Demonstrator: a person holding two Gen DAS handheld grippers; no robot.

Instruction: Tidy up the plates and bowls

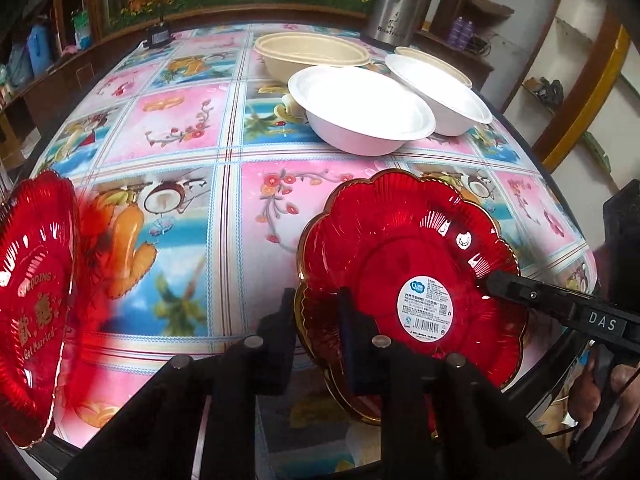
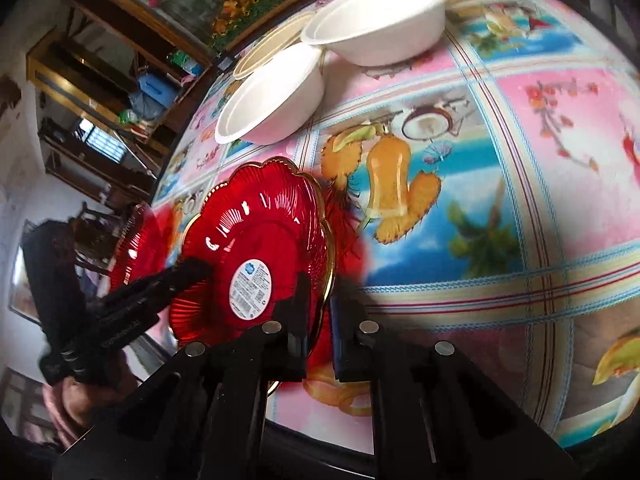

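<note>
A red, flower-shaped plate (image 1: pixel 400 248) with a gold rim and a white sticker sits near the table's front edge. My left gripper (image 1: pixel 316 320) is shut on its left rim, one finger on each side. The right gripper (image 1: pixel 490 284) comes in from the right and pinches the opposite rim. In the right wrist view the same plate (image 2: pixel 256 224) has its edge clamped in my right gripper (image 2: pixel 320 312), with the left gripper (image 2: pixel 196 268) on its far side. A second gold rim shows just beneath it. A red heart-shaped plate (image 1: pixel 32 280) lies further left.
Two white bowls (image 1: pixel 360 108) (image 1: pixel 440 84) and a beige bowl (image 1: pixel 312 50) stand at the back of the table, which has a fruit-patterned cloth (image 1: pixel 180 120). A steel flask (image 1: pixel 404 0) stands behind them. Shelves and a cabinet surround the table.
</note>
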